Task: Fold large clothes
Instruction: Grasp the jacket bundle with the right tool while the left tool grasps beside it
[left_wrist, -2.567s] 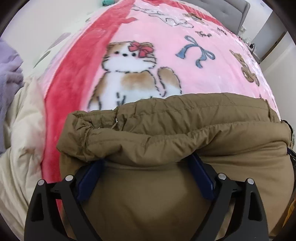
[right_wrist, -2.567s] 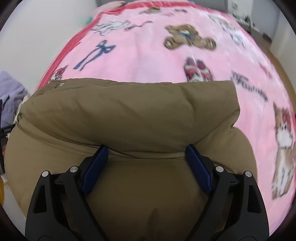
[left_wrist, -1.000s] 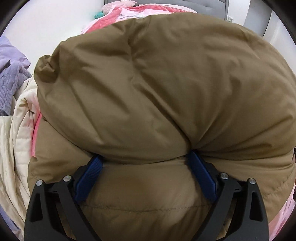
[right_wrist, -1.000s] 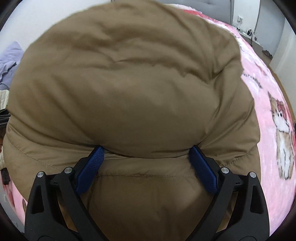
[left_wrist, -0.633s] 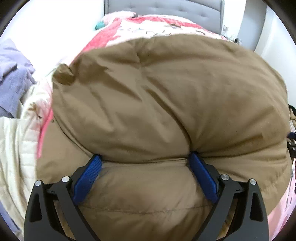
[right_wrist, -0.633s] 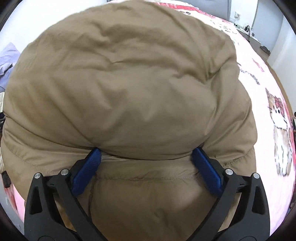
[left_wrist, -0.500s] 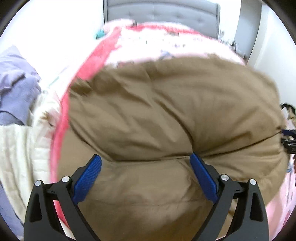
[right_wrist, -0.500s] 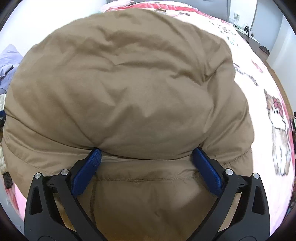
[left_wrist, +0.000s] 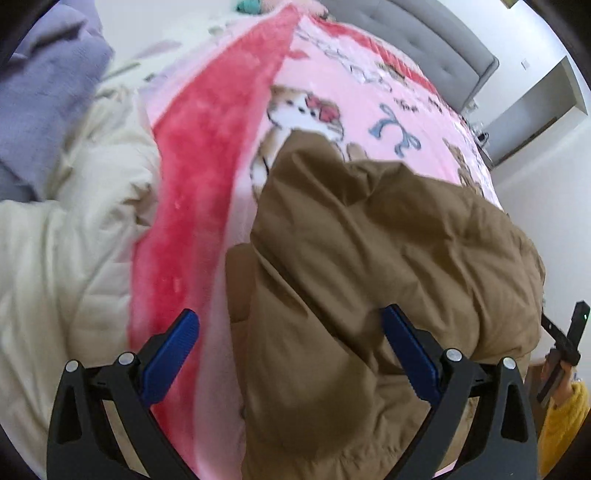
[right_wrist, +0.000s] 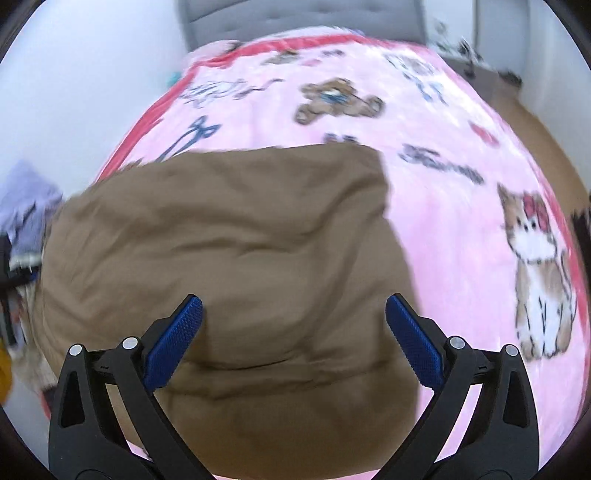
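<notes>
Your left gripper (left_wrist: 288, 332) and right gripper (right_wrist: 293, 321) both gape wide above the coat (right_wrist: 229, 258), holding nothing, the right one having just opened fully. The coat lies folded, it seems, on the blanket (right_wrist: 461, 206).

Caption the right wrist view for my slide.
Open right gripper above a folded brown padded jacket lying on a pink cartoon blanket.

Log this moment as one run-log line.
coat: folded, on blanket | left gripper: open, empty | right gripper: open, empty
</notes>
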